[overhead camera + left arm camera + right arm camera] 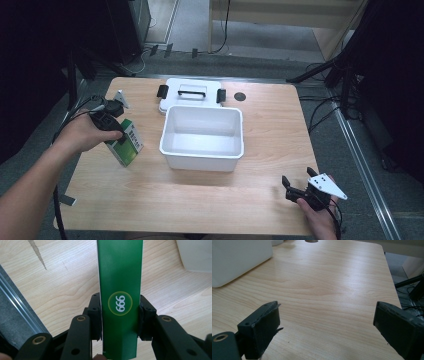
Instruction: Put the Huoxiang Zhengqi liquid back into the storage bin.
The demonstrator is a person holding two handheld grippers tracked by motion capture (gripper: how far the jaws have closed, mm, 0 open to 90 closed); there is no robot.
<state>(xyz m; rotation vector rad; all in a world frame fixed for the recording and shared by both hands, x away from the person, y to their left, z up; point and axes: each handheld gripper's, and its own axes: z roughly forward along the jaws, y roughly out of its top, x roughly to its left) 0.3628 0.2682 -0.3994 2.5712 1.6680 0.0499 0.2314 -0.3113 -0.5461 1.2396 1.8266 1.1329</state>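
A: Where is the green cardboard box with the white label point(127, 143)?

B: On the left part of the table, just left of the white rectangular plastic bin point(202, 137). The left gripper point(117, 136) is clamped on it; in the left gripper view both black jaws press against the box's green sides point(120, 302), either side of a round "999" mark.

A: And the other claw?

B: The right gripper point(296, 189) sits near the table's front right corner, held in a hand point(320, 216), with its jaws spread wide apart and bare wood between them in the right gripper view.

A: What else is on the surface?

B: Behind the bin lies its flat white lid with a black handle and black side clips point(192, 93), touching or just behind the bin's far rim. The light wooden table point(270, 135) has a round dark cable hole point(240, 96) near its far edge.

A: And the room?

B: Grey floor all round, black stand legs and loose cables point(320, 112) at the right, dark equipment at the left, pale wooden furniture point(320, 22) at the back.
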